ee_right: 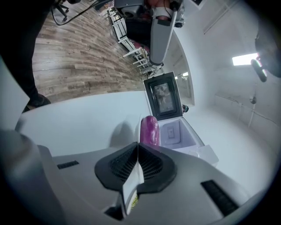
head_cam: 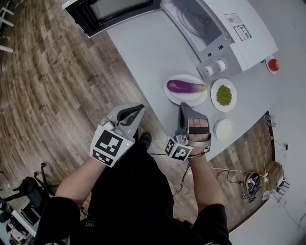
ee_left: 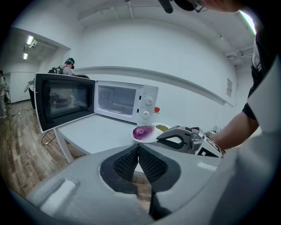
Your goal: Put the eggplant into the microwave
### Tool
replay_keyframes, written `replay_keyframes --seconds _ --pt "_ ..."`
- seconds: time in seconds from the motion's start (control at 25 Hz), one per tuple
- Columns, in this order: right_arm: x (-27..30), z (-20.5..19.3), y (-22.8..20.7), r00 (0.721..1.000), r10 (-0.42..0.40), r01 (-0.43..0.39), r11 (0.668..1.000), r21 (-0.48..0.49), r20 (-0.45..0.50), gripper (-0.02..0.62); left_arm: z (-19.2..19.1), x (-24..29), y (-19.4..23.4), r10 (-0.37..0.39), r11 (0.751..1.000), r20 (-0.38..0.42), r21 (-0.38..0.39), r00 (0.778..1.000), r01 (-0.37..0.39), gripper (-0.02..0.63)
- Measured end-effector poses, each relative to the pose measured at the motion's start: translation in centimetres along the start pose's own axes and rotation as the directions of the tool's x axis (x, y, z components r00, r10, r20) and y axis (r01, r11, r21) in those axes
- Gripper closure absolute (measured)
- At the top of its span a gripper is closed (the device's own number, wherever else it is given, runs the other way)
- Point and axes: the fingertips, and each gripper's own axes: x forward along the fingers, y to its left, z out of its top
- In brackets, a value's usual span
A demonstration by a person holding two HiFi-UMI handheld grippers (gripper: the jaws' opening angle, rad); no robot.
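A purple eggplant (head_cam: 185, 86) lies on a white plate (head_cam: 178, 96) on the grey table, just in front of the white microwave (head_cam: 239, 33), whose door (head_cam: 112, 12) hangs open to the left. In the left gripper view the eggplant (ee_left: 142, 131) shows beyond the shut jaws, with the microwave (ee_left: 127, 102) behind it. My right gripper (head_cam: 182, 106) is shut and empty, a short way below the plate, pointing at the eggplant (ee_right: 149, 129). My left gripper (head_cam: 138, 110) is shut and empty, off the table's edge over the floor.
A plate of green beans (head_cam: 224, 95) sits right of the eggplant plate, and a small white bowl (head_cam: 224, 129) near the table's front edge. A red object (head_cam: 273, 64) lies right of the microwave. Wooden floor (head_cam: 52, 91) spreads to the left; cables (head_cam: 251, 184) lie lower right.
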Motion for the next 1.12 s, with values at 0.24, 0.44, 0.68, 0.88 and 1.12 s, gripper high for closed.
replay_keyframes --seconds 0.24,0.44,0.68,0.88,1.12 --pt "-0.4 0.5 -2.1 0.999 -0.029 0.029 1.0 0.004 0.024 0.574 1.3 -0.3 -0.5 0.009 1.0 0.013 0.012 1.0 -0.009 0.597" --pt "-0.9 1.2 -4.5 0.997 -0.056 0.056 0.998 -0.002 0.061 0.574 2.9 -0.8 -0.6 0.028 0.999 0.032 0.021 0.999 -0.029 0.597" --pt "-0.9 2.2 -7.1 0.992 -0.078 0.079 0.997 -0.003 0.099 0.574 4.3 -1.5 0.5 0.077 0.997 0.064 0.023 0.995 -0.078 0.597" --pt "-0.6 2.6 -8.4 0.988 -0.085 0.087 0.996 -0.012 0.129 0.574 5.4 -1.9 1.2 0.113 0.992 0.081 0.044 0.99 -0.117 0.597" --pt "0.3 3.5 -10.1 0.981 -0.12 0.123 0.992 -0.009 0.154 0.574 6.3 -2.2 2.1 0.126 0.988 0.085 0.079 0.988 -0.133 0.597"
